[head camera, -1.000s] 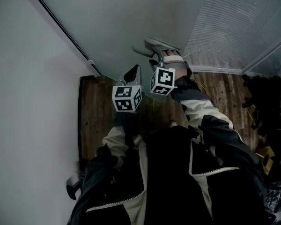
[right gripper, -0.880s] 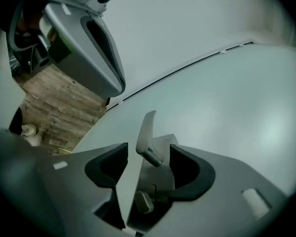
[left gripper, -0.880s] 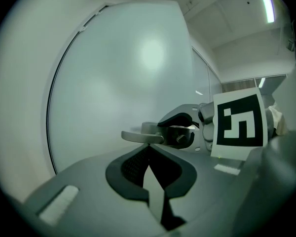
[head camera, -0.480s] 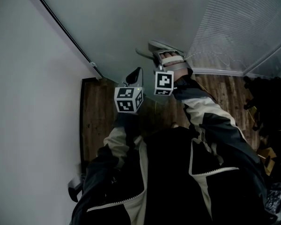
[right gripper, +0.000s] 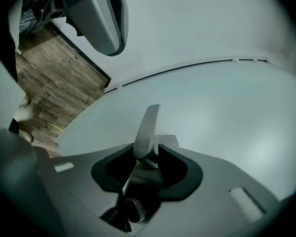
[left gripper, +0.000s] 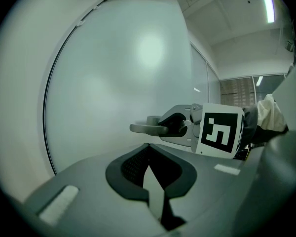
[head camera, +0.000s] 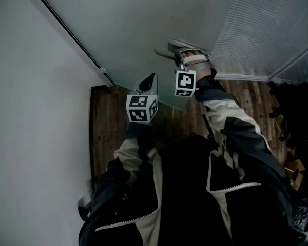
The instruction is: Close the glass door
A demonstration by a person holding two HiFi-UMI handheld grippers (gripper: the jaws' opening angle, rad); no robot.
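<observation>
The frosted glass door (head camera: 133,24) fills the upper part of the head view. Its grey lever handle (head camera: 161,52) sticks out to the left. My right gripper (head camera: 180,53) has just been closing and is shut on that handle; the lever (right gripper: 148,127) stands between its pads (right gripper: 160,149) in the right gripper view. The left gripper view shows the same grip, handle (left gripper: 143,128) in right gripper (left gripper: 175,125). My left gripper (head camera: 149,81) hangs below and left of the handle, shut, holding nothing, its tips (left gripper: 149,152) pointing at the glass (left gripper: 118,73).
A white wall (head camera: 31,111) runs along the left, meeting the door at a dark seam (head camera: 66,29). Wooden floor (head camera: 108,122) shows below. Slatted blinds (head camera: 267,24) lie behind glass at the upper right, and dark clutter (head camera: 292,117) sits at the right edge.
The right gripper has shifted to the right and slightly up in the head view, rolling so its marker cube stands more upright, with the handle in its jaws. The left gripper has stayed put.
</observation>
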